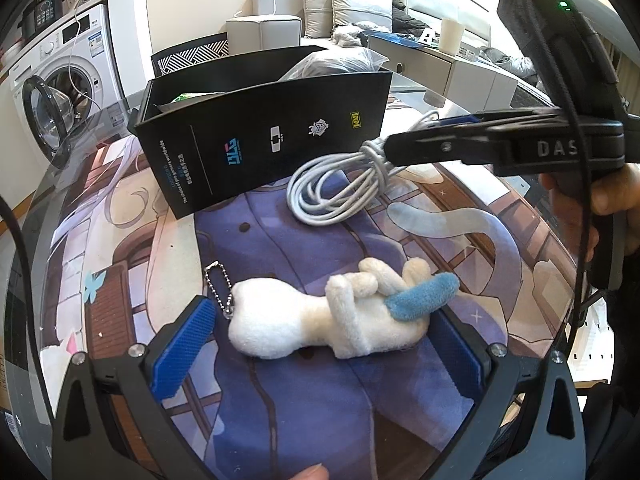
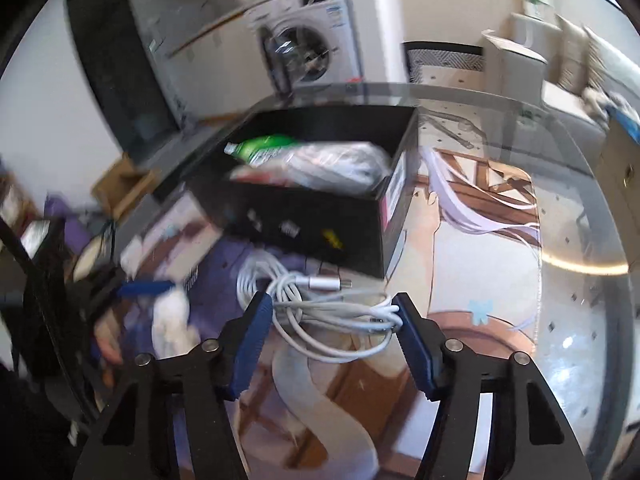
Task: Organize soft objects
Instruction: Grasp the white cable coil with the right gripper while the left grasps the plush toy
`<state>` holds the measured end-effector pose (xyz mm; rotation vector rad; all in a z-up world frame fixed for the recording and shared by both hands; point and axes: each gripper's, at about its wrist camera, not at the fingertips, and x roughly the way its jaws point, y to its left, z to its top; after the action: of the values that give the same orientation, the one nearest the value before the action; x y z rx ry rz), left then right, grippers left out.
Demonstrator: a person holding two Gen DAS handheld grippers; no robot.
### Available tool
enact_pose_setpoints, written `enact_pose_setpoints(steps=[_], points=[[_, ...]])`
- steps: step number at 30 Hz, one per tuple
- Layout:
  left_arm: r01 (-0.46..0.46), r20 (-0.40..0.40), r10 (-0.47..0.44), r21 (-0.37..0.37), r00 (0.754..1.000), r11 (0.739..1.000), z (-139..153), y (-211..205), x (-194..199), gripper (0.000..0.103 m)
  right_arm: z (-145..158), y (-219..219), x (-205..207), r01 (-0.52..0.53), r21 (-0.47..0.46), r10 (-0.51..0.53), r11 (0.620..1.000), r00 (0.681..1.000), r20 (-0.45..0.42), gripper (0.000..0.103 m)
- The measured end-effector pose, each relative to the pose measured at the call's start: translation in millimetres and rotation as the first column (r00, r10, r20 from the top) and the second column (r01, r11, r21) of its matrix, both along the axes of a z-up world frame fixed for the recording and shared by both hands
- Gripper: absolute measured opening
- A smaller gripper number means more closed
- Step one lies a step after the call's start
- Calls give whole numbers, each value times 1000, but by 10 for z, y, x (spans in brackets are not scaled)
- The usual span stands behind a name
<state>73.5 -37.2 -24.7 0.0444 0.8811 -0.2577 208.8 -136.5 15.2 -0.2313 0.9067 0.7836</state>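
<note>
A white plush toy [image 1: 320, 320] with a blue ear and a bead chain lies on its side on the printed mat. My left gripper [image 1: 320, 344] stands open around it, with the left pad clear of the toy. My right gripper [image 1: 390, 146] [image 2: 332, 320] is shut on a coiled white cable [image 1: 332, 196] [image 2: 320, 304]. The bundle spans from one blue pad to the other, and its loops hang down toward the mat just in front of the black box [image 1: 260, 140] [image 2: 312, 216]. The right wrist view is blurred; there the plush [image 2: 172, 320] shows at the left.
The open black box holds plastic-wrapped items [image 2: 320, 164]. The printed mat [image 1: 280, 400] covers a glass table whose round edge [image 2: 580, 160] curves behind. A washing machine [image 1: 68, 80] stands beyond the table's left, sofa and cabinets behind. A hand [image 1: 612, 196] grips the right tool.
</note>
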Motion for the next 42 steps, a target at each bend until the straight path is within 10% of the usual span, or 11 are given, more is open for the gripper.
enact_pose_setpoints(steps=[6, 23, 30, 42], points=[[2, -1, -2, -3, 1000, 1000, -6, 11, 0, 103, -47, -10, -206, -150, -79, 150, 986, 989, -4, 62], [15, -4, -15, -4, 1000, 1000, -1, 51, 12, 103, -243, 342, -27, -122, -85, 124, 989, 992, 17, 61], [18, -4, -18, -3, 1000, 1000, 0, 50, 7, 103, -253, 388, -146, -178, -101, 183, 979, 982, 41, 31], [22, 1, -22, -25, 1000, 999, -1, 69, -16, 101, -8, 242, -224, -174, -52, 178, 983, 980, 94, 30]])
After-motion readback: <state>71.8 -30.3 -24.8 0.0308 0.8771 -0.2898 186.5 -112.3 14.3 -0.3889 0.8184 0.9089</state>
